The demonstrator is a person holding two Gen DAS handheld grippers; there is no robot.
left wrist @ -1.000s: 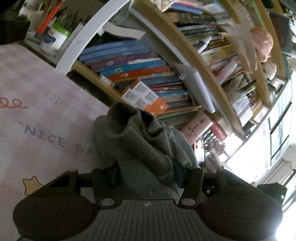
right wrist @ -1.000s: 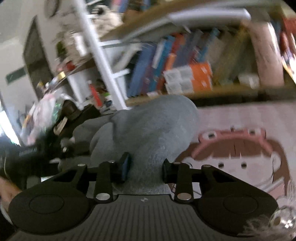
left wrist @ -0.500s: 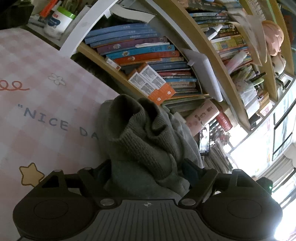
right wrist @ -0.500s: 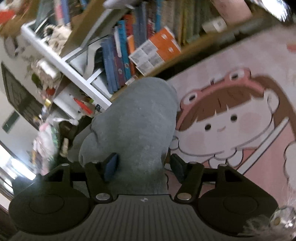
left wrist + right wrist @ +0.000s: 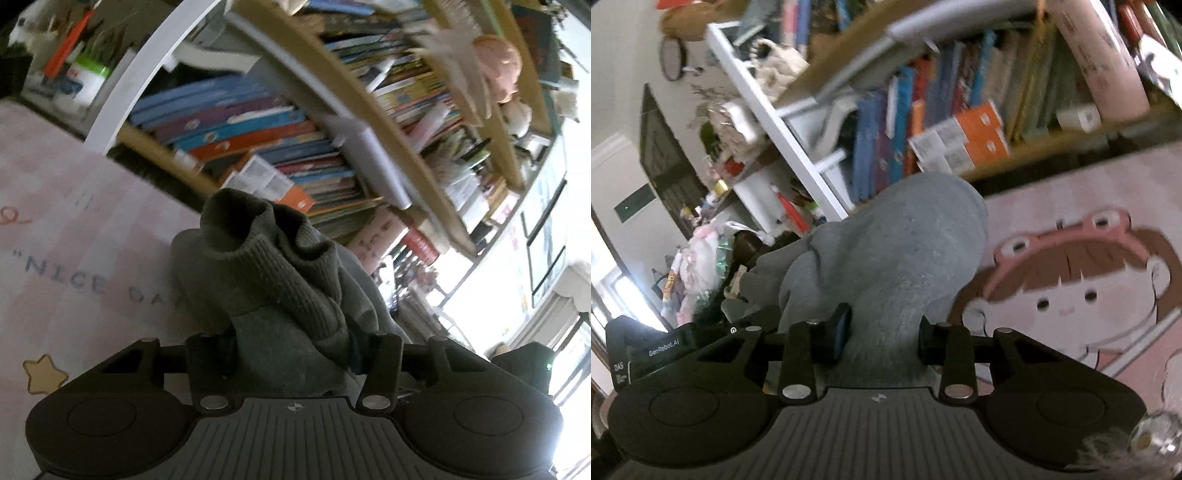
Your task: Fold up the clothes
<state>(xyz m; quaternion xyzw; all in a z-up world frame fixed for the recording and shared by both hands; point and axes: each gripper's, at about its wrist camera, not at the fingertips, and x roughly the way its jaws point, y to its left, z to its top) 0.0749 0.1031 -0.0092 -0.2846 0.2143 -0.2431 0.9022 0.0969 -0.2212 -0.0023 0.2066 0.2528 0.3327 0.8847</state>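
Closest to me, the left gripper (image 5: pixel 293 350) has a thick wad of grey sweater (image 5: pixel 266 280) bunched between its fingers, and its jaws are closing on that cloth, the ribbed hem or cuff standing up in a crumpled hump just ahead of them. The right gripper (image 5: pixel 882 332) is likewise closing in on another stretch of the same sweater (image 5: pixel 897 251), smooth grey knit bulging up between its blue-padded fingers (image 5: pixel 842 325), so both hands are clenching the garment, not letting go. The sweater sits gathered between the two tools, lifted in lumps over a pink cartoon mat (image 5: pixel 74 221) with lettering and a star on it; the mat's drawn girl in a frog hat (image 5: pixel 1082 280) shows just beside the cloth from the right side. By my reckoning the folding has barely got going: no flat panel, no tidy crease, no finished stack anywhere in sight, only a rumpled heap that needs spreading and squaring first. Beyond it all runs a crowded bookshelf (image 5: pixel 295 147), well clear of the work.
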